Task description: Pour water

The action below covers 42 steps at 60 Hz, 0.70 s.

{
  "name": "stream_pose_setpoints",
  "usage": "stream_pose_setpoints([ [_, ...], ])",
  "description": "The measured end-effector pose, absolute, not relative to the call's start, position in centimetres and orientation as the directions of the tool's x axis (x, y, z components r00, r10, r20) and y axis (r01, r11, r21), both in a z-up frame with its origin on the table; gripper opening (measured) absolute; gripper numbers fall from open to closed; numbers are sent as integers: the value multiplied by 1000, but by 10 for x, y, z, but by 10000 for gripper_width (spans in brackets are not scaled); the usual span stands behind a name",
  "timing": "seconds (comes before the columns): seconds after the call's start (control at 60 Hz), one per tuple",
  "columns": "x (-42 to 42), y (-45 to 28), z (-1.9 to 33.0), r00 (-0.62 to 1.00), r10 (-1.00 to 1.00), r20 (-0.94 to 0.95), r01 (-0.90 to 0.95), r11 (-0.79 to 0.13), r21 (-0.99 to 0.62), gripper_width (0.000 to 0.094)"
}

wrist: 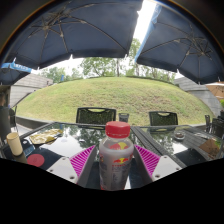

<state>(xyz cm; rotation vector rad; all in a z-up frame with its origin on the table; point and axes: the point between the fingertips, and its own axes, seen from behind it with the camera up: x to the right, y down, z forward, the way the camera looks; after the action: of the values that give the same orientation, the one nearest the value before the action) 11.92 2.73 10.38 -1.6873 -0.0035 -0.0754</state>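
A clear plastic bottle (116, 152) with a red cap (118, 129) and a red and yellow label stands upright between my fingers. The magenta pads (84, 159) lie against its left and right sides, so my gripper (116, 160) is shut on the bottle. The bottle's base is hidden below the fingers. It holds a pale liquid.
A glass patio table (70, 140) stretches ahead, with a small yellowish bottle (14, 143), a red lid-like thing (36, 159) and a plate (45, 135) at the left. Two dark chairs (96, 116) stand beyond it, before a grassy mound. Umbrellas (80, 30) hang overhead.
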Motion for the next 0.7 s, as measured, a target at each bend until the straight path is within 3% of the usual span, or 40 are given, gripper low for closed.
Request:
stream_pose_setpoints([
  [0.067, 123, 41, 105, 996, -45, 72, 67, -106, -992, 711],
  [0.1, 125, 45, 106, 996, -46, 74, 70, -96, -993, 530],
  [0.25, 125, 42, 113, 999, -49, 10, 7, -53, -999, 406],
  [0.483, 124, 38, 118, 992, -103, 72, 67, -52, -996, 365],
  [0.6, 73, 31, 165, 955, -81, 285, 285, -12, -958, 365],
  [0.7, -8, 33, 212, 835, -65, 547, 550, 54, -833, 365],
])
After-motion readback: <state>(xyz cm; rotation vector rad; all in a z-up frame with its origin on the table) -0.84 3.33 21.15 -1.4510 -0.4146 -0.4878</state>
